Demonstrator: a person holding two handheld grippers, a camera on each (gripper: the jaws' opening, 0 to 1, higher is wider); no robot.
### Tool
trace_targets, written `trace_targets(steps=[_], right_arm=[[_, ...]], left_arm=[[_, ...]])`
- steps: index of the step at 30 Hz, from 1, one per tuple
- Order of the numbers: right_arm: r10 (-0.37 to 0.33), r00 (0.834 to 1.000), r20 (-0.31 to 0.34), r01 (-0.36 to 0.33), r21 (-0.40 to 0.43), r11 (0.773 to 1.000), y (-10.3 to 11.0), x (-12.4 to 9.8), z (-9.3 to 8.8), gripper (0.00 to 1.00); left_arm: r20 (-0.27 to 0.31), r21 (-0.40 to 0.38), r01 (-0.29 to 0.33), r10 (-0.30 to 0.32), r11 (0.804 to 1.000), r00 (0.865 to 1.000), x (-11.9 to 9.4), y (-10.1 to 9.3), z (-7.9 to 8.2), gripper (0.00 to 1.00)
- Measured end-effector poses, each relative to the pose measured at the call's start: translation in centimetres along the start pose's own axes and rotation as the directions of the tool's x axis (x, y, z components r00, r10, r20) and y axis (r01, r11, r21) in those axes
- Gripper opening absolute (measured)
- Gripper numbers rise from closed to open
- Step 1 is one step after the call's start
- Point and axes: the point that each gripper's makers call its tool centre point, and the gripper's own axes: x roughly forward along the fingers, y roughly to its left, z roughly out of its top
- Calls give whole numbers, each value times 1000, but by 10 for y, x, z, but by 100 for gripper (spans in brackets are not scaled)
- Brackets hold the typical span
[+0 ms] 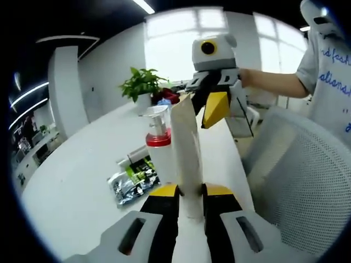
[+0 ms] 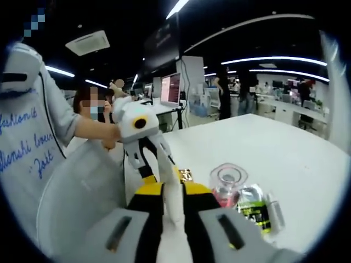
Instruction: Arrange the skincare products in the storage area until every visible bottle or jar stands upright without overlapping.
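Cream squeeze tube [image 1: 185,148], smooth, flattened, pinched by left gripper [image 1: 191,192] and right gripper [image 2: 173,189], probably at opposite ends.

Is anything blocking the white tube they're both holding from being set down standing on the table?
Probably a little. The white tube is clamped in the left tool and the right tool. Right beside it stand a clear-capped bottle and a green packet on the white table, crowding that side.
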Motion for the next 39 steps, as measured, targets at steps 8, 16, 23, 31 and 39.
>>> trace_targets(steps=[8,16,23,31,39], right_arm=[[-63,998,29,63,25,998,-8,-21,-1,12],[-92,995,32,91,32,995,-5,-30,-4,11],[-110,993,41,108,34,994,-5,-34,-1,11],[-131,990,42,129,46,991,-6,-41,-3,10],[-150,988,39,147,74,986,-6,-46,-7,13]], left_arm=[[1,27,-5,5,1000,1000,-3,10,-2,12],[-7,56,-16,17,998,1000,-5,20,-3,12],[-27,103,-28,31,994,999,-6,33,-4,11],[-38,113,-37,41,993,998,-6,46,-5,12],[-32,85,-37,40,996,999,-3,53,-4,12]])
